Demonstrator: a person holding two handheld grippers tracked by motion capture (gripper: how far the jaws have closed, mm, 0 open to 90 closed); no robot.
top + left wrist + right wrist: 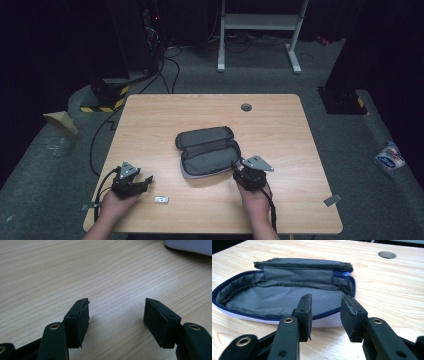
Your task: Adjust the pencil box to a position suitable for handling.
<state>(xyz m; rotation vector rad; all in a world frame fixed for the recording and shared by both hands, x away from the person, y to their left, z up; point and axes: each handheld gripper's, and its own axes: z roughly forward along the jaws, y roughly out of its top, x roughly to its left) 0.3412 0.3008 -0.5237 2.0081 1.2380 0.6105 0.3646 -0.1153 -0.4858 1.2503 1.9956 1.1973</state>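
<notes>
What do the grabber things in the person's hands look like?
Both are black. The left gripper and right gripper each carry a grey three-cornered plate on top and trail a black cable. Their fingers are flat black blocks on arms with brass-coloured rivets.

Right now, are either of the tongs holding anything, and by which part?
Nothing is held. The left tongs stand open over bare table; the right tongs stand open at the pouch rim, not pinching it.
</notes>
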